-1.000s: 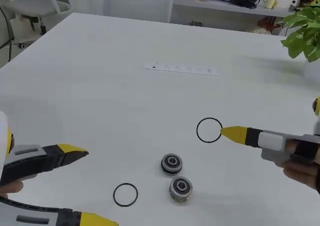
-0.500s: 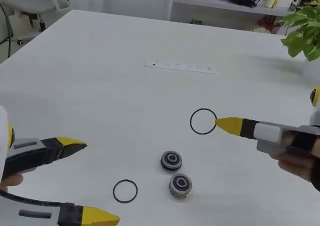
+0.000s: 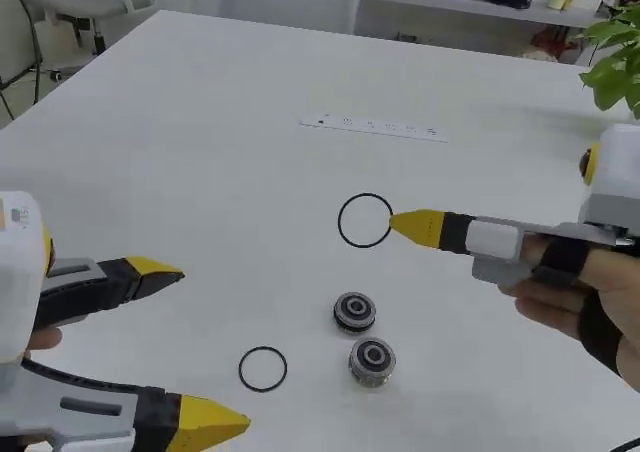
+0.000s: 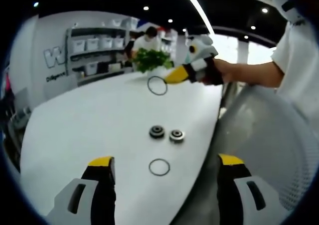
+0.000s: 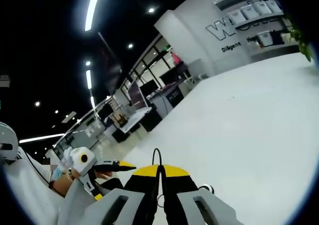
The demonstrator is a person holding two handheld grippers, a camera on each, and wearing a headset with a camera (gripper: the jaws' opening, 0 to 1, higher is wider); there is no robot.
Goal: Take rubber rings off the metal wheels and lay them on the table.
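Right tool [image 3: 398, 224] clenched on rubber ring [image 3: 339, 221], ring pinched by its edge at tool tip, jutting ahead of tip. Left tool [image 3: 195, 350] released, jaws wide apart, nothing between them. Second ring [image 3: 241, 369] flat on white worktop [image 3: 200, 122], just ahead of left tool. Metal wheel [image 3: 354, 312] and second wheel [image 3: 373, 360] just beside each other on worktop, between both tools, nearer right tool tip

Black rubber ring [image 3: 364, 220] held aloft — second ring [image 3: 263, 368] flat; metal wheel [image 3: 354, 312] beside second wheel [image 3: 373, 360].
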